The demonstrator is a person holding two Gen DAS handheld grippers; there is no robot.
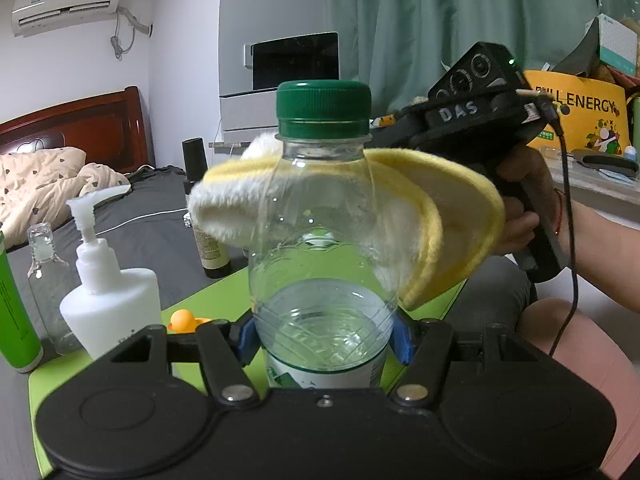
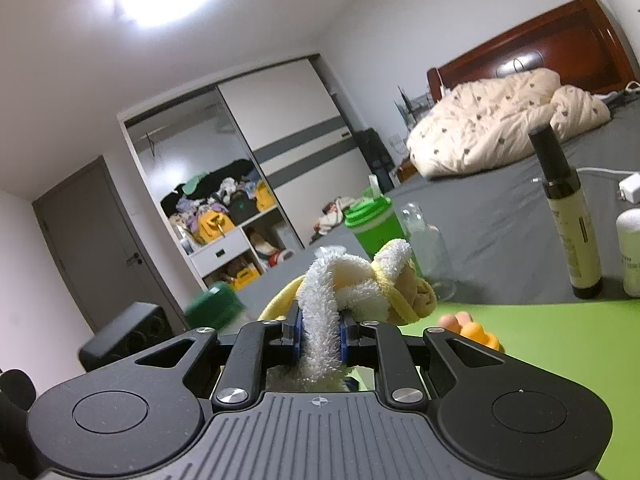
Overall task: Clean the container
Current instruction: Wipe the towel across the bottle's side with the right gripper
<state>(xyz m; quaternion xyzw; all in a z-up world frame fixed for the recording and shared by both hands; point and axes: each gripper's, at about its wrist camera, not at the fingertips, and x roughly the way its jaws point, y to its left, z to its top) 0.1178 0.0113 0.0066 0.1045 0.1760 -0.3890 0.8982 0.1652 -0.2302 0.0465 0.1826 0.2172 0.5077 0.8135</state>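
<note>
Mid-wipe, by the look of it: cloth point(image 1: 452, 216) already draped round the far side of the bottle's point(image 1: 320, 240) shoulder, just under the green cap point(image 1: 323, 106). Judged as partly done at best; lower body and label band apparently not yet reached. No telling from these views how clean the plastic was.

Bottle held upright above the green mat point(image 1: 208, 300), clear, roughly half full of water, cap screwed on. Other bottles close by on the mat's edge and the grey bed: white pump bottle point(image 1: 112, 304), small glass bottle point(image 1: 44, 276), tall dark-topped bottle point(image 2: 568, 216), green cup point(image 2: 372, 226). Small orange toy point(image 1: 182, 320) just behind the gripper.

Left gripper point(image 1: 323, 338): fingers spread wide, blue pads point(image 1: 246, 340) pressed against both sides of the bottle's lower body, clamped firmly.

Right gripper point(image 2: 320, 338): fingers nearly together, pinching a fold of the white-and-yellow cloth between the blue pads point(image 2: 295, 336), the rest bunched up ahead of the tips. Seen from the left wrist view, this tool reaching in from the right, cloth touching the bottle.
</note>
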